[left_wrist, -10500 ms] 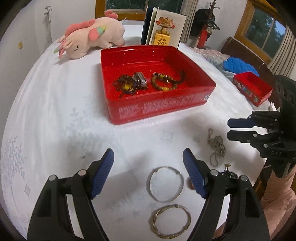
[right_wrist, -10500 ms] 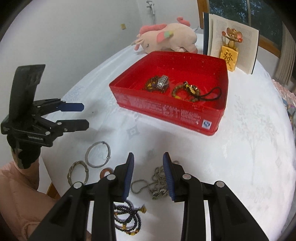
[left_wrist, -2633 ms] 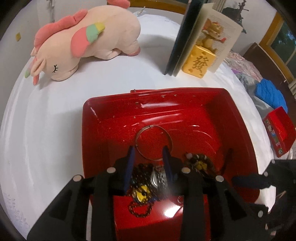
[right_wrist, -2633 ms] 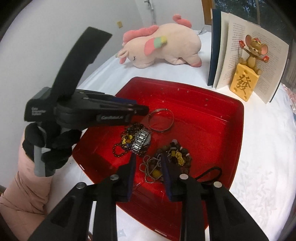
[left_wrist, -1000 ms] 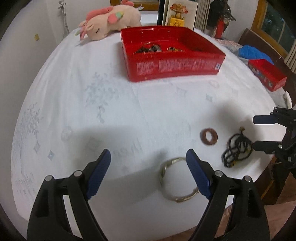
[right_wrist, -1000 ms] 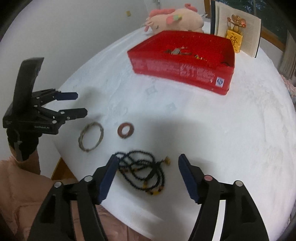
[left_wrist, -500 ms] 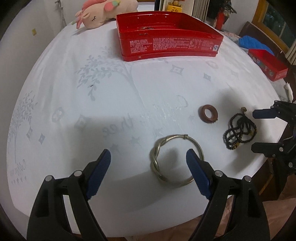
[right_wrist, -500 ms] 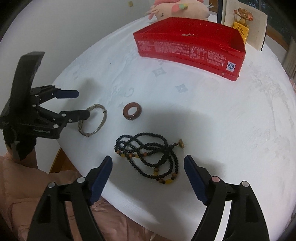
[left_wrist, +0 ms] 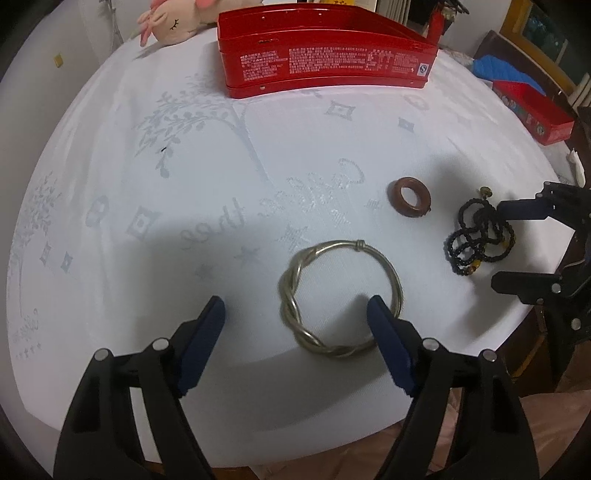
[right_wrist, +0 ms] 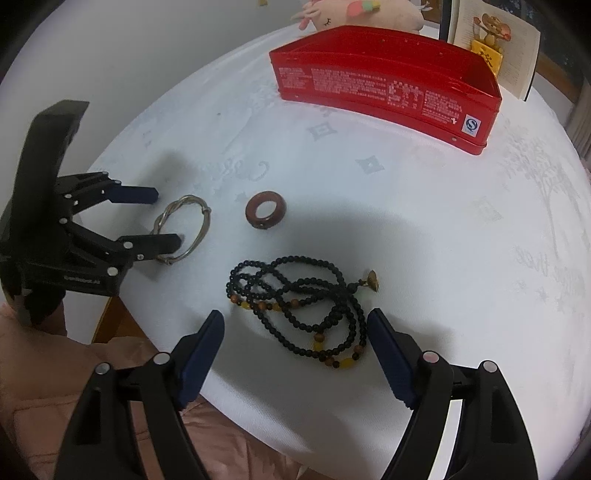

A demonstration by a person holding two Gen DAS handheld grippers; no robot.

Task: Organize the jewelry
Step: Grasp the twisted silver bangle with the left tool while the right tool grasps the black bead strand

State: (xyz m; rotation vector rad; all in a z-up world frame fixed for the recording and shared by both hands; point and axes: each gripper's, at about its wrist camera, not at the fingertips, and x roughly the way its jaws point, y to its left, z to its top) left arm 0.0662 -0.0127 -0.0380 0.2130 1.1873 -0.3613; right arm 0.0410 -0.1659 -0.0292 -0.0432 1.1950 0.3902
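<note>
A twisted metal bangle [left_wrist: 338, 295] lies on the white tablecloth near the front edge. My left gripper [left_wrist: 295, 314] is open low over it, its right finger inside the ring; it also shows in the right wrist view [right_wrist: 162, 218]. A brown ring [left_wrist: 409, 197] lies behind the bangle. A black bead necklace [right_wrist: 306, 302] with yellow beads lies between the open fingers of my right gripper [right_wrist: 295, 332], which also shows in the left wrist view [left_wrist: 498, 247]. The red tin [left_wrist: 325, 59] stands at the far side; its contents are hidden.
A pink plush toy [left_wrist: 173, 22] lies behind the tin. An open book with a mouse figurine [right_wrist: 495, 40] stands at the back right. A smaller red box [left_wrist: 535, 110] sits off the table's right side. The table's front edge [left_wrist: 332, 428] is close.
Both grippers have moved lower and closer to the table. The left now straddles the bangle's side and the right straddles the bead necklace. Both stay open.
</note>
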